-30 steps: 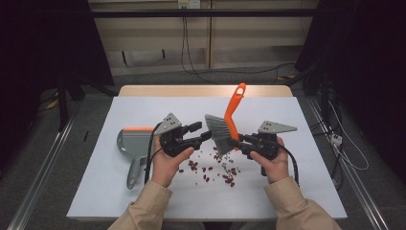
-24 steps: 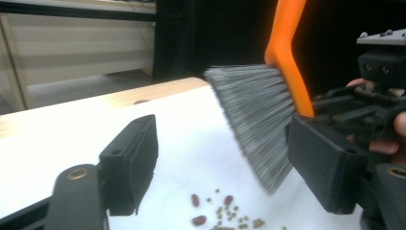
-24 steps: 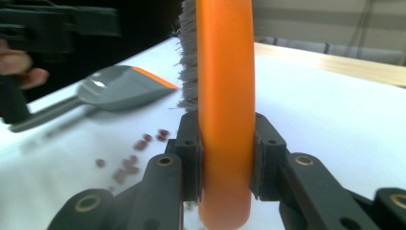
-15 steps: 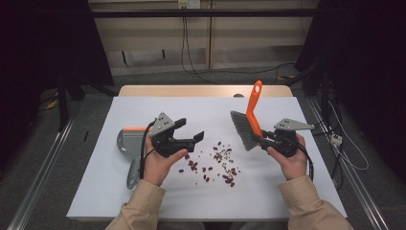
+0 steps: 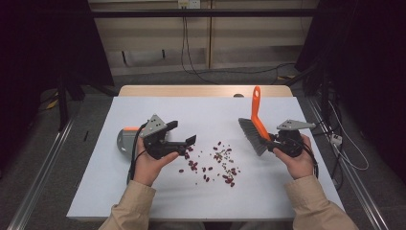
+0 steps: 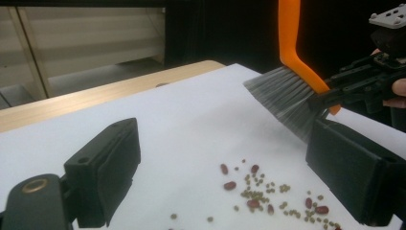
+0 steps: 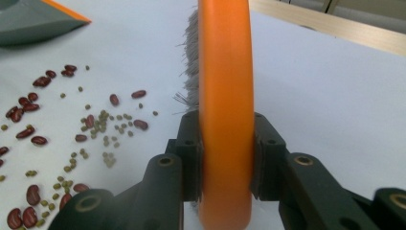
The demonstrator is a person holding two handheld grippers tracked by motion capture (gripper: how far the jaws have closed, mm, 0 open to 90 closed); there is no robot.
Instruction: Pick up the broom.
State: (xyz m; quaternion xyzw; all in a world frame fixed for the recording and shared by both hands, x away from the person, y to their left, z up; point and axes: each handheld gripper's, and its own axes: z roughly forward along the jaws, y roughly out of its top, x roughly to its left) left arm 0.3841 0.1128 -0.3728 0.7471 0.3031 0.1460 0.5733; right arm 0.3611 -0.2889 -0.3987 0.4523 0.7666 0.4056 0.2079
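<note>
Two grippers worked over the white table (image 5: 143,201). The left gripper (image 5: 181,134) hung empty, jaws wide, near a grey dustpan (image 5: 125,140); the right gripper (image 5: 271,143) clamped the orange brush (image 5: 257,115). Scattered beans (image 5: 218,163) lay between them; a hard sweep could probably flick them off the edge. No readable writing appeared.

The left gripper (image 6: 230,177) holds its two black jaws wide apart with nothing between them, one at 8 o'clock, the other at 4 o'clock. Beyond them, toward 5 o'clock on the white table (image 6: 191,120), lie scattered red beans (image 6: 230,185) and small green beans (image 6: 258,189). At 2 o'clock the right gripper (image 6: 335,93) clamps an orange-handled brush (image 6: 292,43), grey bristles (image 6: 287,98) angled down above the table.
</note>
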